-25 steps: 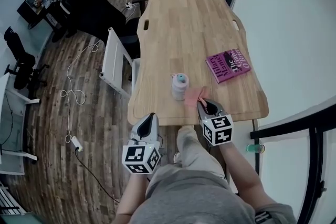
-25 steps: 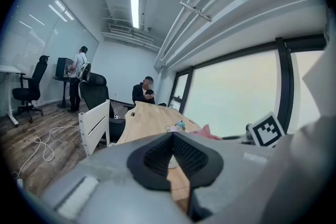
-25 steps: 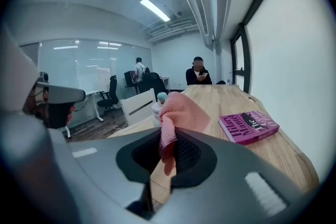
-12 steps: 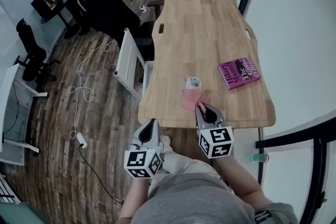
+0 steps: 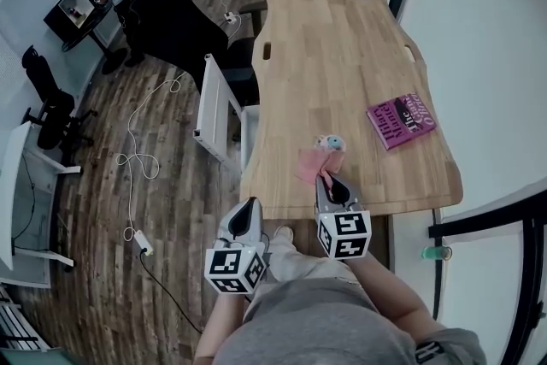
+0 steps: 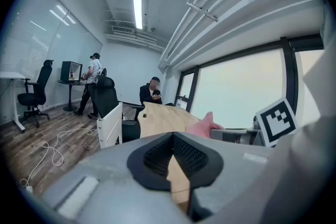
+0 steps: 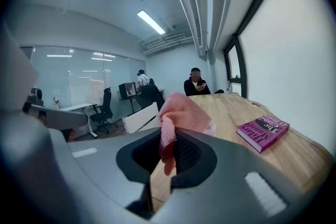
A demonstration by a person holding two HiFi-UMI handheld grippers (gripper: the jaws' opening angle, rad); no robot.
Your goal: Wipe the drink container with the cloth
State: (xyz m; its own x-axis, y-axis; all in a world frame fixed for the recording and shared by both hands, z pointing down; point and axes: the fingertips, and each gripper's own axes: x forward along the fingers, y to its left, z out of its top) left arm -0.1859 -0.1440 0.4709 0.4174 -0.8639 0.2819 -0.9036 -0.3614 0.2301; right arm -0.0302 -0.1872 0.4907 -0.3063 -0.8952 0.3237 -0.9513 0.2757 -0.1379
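As right hand-held gripper (image 5: pixel 325 179) grips cloth (image 5: pixel 309 165), drink container (image 5: pixel 331 144) stands near edge (image 5: pixel 410 205).

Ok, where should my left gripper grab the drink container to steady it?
Probably its round side wall just under the top, coming from the left: the drink container stands upright, and the cloth in the right gripper covers its near side.

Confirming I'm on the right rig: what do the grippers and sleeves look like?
The left gripper and right gripper match: tapered grey shells, black ribbed pads, white cubes with black square markers. The person wears a grey top; sleeve ends unclear.
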